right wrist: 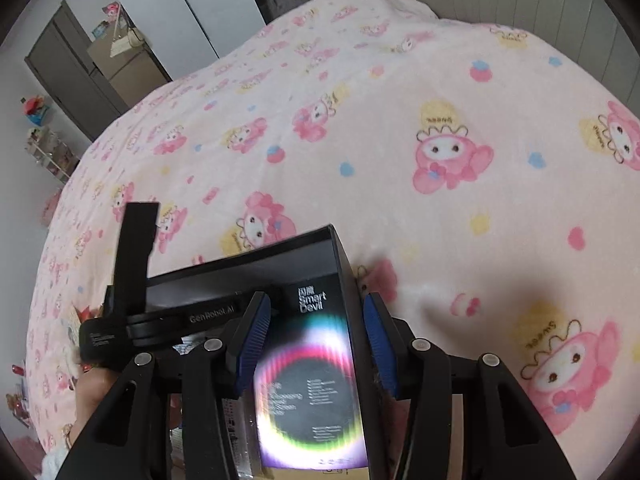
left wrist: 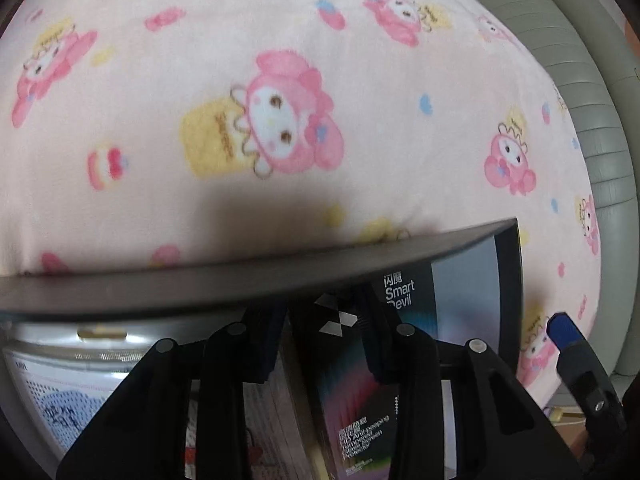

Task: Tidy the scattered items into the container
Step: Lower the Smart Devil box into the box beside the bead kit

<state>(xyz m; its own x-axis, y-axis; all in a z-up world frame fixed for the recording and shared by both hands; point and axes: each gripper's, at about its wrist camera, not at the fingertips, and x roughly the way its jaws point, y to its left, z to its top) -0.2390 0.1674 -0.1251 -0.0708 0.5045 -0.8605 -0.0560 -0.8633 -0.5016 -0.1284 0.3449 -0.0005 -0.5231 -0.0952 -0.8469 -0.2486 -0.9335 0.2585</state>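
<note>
Over the pink bed [right wrist: 400, 140], the Smart Devil box [right wrist: 312, 380] lies lengthwise between your right fingers [right wrist: 256, 336], part-open and apparently clear; left fingers [left wrist: 264, 344] pinch it edgewise

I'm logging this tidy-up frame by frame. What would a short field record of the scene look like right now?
surface: pink cartoon-print blanket
container: open black box, over the blanket
item: Smart Devil package, upright inside the box
left gripper: fingers reach down into the box, grip unclear
right gripper: fingers either side of the package, contact unclear
</note>
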